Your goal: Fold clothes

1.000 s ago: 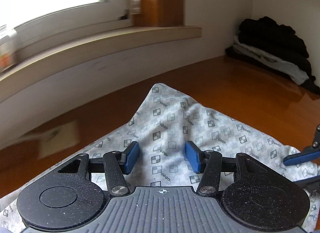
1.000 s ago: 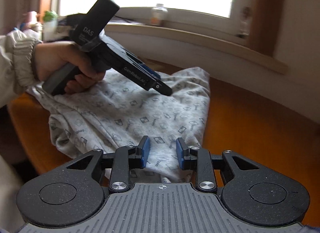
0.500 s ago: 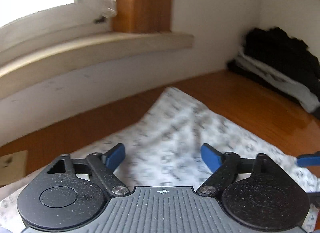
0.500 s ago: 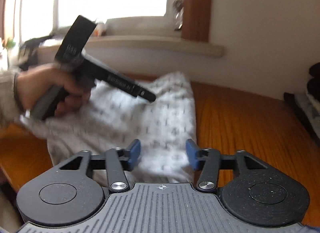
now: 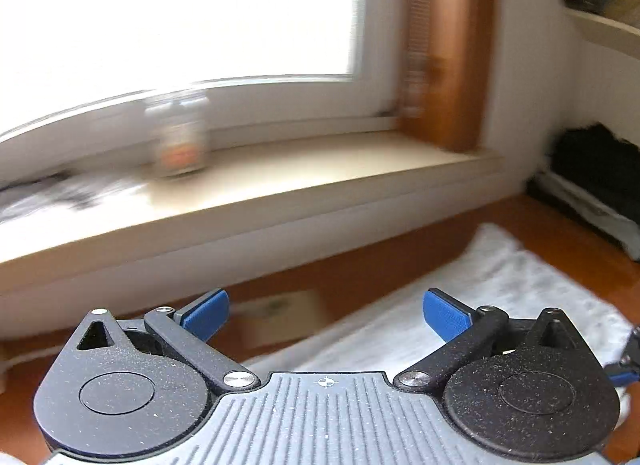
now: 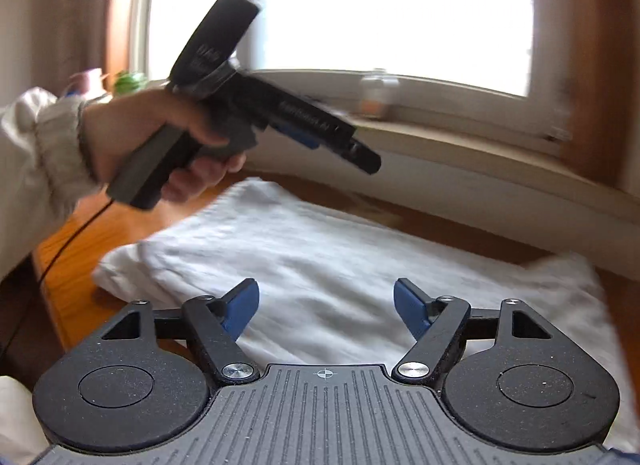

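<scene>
Left gripper: your black two-finger left gripper with blue pads (image 5: 326,315) has its jaws spread very wide and opening further, with nothing between them. It hangs in the air above the table, clear of the cloth.
Left gripper, seen from the right: the same tool shows as a dark pistol-shaped body raised over the far left part of the cloth, gripped by your left hand (image 6: 160,141) in a pale cuffed sleeve (image 6: 36,157).
Right gripper: your right gripper (image 6: 326,307) has its jaws about three-quarters apart and opening. The cloth lies beyond and below the blue pads, and neither pad presses on it.
Garment: the white, faintly patterned garment (image 6: 360,265) lies spread flat on the orange-brown wooden table (image 6: 68,249), between you and the wall under the window. In the left view it sits to the lower right (image 5: 500,297). Motion blur hides the print.
Windowsill: the cream windowsill (image 5: 280,181) carries a blurred small jar (image 5: 178,139).
Corner: a pile of dark and light folded clothes (image 5: 600,181) rests on the table at far right, well apart from the garment.
</scene>
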Demonstrator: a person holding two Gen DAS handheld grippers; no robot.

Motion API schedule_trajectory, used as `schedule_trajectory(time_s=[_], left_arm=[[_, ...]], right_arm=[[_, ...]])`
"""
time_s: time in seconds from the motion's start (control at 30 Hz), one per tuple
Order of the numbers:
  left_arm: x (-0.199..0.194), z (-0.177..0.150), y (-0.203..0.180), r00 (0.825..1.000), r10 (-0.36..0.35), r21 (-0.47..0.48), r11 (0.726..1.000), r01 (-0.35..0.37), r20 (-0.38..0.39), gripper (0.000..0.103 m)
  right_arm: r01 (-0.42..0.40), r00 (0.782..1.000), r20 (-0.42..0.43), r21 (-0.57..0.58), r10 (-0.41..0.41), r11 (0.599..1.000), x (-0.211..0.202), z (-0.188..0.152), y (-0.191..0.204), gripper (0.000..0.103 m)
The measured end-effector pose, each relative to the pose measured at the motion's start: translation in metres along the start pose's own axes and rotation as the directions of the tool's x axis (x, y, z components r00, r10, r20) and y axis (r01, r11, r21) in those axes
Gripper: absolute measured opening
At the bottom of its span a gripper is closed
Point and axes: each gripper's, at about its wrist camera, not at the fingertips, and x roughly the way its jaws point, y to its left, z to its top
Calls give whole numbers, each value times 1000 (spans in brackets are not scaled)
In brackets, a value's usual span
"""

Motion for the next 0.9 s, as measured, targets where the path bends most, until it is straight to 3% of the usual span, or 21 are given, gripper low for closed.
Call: schedule_trajectory(time_s=[0.1,0.23,0.5,0.67,0.9], left_arm=[[-15,-17,41,998,52,-53,997,-53,-29,103],[-25,-45,76,997,46,-132,990,-55,-70,103],[-29,-71,110,993,-74,-260,964,48,-94,103],[-20,-75,110,990,-94,-296,953,60,-103,103],[-14,-74,104,989,-115,-294,952,83,-93,101]], right_arm=[[-72,997,-24,-19,71,997,22,7,31,75],[-151,987,-62,-69,147,986,42,12,65,75],[-233,969,-113,-118,220,965,58,15,104,79],[-281,957,-124,-155,264,947,60,12,117,82],[-268,960,-137,-209,243,940,64,10,124,84]])
